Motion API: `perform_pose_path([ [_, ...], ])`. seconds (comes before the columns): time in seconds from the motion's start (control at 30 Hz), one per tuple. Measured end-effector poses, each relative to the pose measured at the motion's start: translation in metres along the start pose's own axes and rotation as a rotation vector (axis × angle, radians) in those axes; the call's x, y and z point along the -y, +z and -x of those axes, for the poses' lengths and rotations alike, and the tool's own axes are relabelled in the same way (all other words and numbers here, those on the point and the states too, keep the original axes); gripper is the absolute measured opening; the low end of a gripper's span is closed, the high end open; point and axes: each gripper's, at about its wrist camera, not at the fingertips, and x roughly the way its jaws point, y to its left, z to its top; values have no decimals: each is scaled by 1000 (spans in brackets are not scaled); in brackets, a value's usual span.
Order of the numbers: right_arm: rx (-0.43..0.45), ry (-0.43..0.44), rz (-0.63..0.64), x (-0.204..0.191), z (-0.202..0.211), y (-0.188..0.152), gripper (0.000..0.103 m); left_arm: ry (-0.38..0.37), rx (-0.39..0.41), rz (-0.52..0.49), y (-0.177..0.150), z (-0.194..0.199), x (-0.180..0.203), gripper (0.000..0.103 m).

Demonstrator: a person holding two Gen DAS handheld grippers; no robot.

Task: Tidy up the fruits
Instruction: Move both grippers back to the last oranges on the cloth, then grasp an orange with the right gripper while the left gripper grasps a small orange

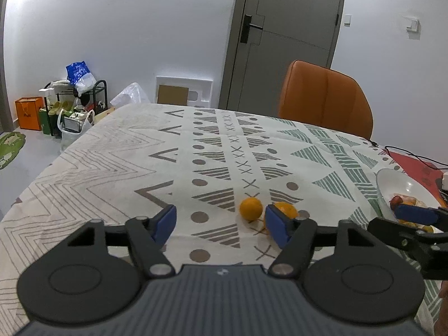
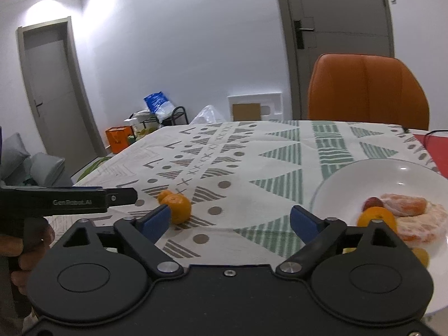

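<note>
I see two small oranges [image 1: 251, 209] [image 1: 286, 209] sitting side by side on the patterned cloth, and a white bowl [image 2: 364, 176] to their right holding peeled orange segments [image 2: 414, 210], another whole orange [image 2: 376, 218] and a red fruit [image 2: 373, 203].

A table draped in a cream tablecloth [image 1: 196, 151] printed with grey chevrons, dots, crosses and green striped triangles carries two small oranges, one [image 1: 251, 209] just beside the other [image 1: 287, 209], near the middle of its near side. To the right stands a white bowl [image 2: 372, 176] holding fruit, among them a whole orange [image 2: 376, 219], peeled citrus segments [image 2: 408, 210] and a small red fruit [image 2: 373, 202]. A red mat [image 1: 411, 165] lies at the far right edge, with a black cable [image 1: 414, 156] running across it.
</note>
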Motion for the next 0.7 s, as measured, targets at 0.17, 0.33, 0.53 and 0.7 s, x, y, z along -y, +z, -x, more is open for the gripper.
perform_pose_path([
  [0.17, -29, 37, 21, -10, -12, 3, 83, -10, -9, 7, 1, -4, -6, 59],
  [0.33, -66, 72, 45, -19, -28, 5, 76, -16, -17, 11, 1, -8, -10, 51],
  [0.53, -113, 114, 44, -25, -50, 10, 70, -24, -26, 22, 4, -12, -19, 44],
  [0.7, -139, 143, 40, -29, -62, 10, 68, -28, -32, 37, 5, -17, -25, 41],
])
